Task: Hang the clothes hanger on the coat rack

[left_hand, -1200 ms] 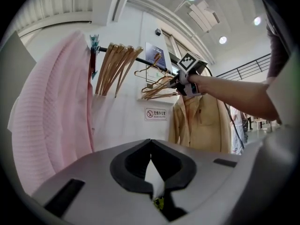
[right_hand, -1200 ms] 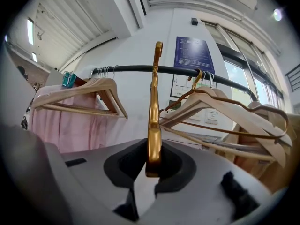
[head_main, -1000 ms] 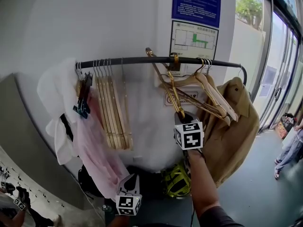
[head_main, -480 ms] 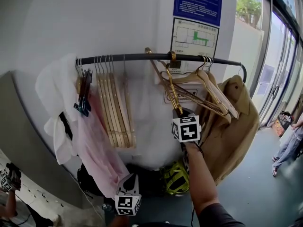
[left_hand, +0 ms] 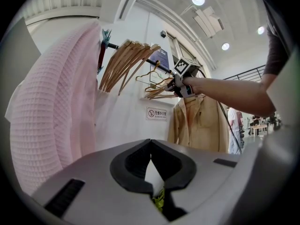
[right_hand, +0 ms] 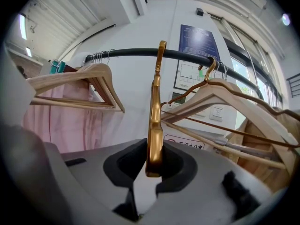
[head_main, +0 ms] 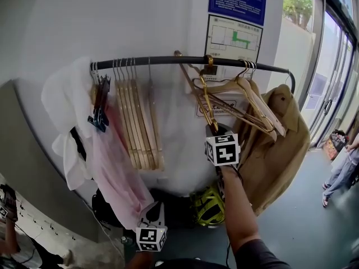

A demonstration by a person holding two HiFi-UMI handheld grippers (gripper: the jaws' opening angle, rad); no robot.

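A black coat rack rail runs across the white wall. My right gripper is shut on the lower end of a gold metal hanger. That hanger slants up to the rail, and its hook sits at the rail, seemingly over it. Low down, in front of the pink garment, my left gripper is shut with nothing in it, well below the rail.
Several wooden hangers hang at the rail's left, beside a pink garment and a white one. More wooden hangers and a tan jacket hang at the right. A yellow-green object lies on the floor below.
Only the head view has shifted a little. The right gripper keeps its hold on the gold hanger at the rail, and the left gripper stays low.
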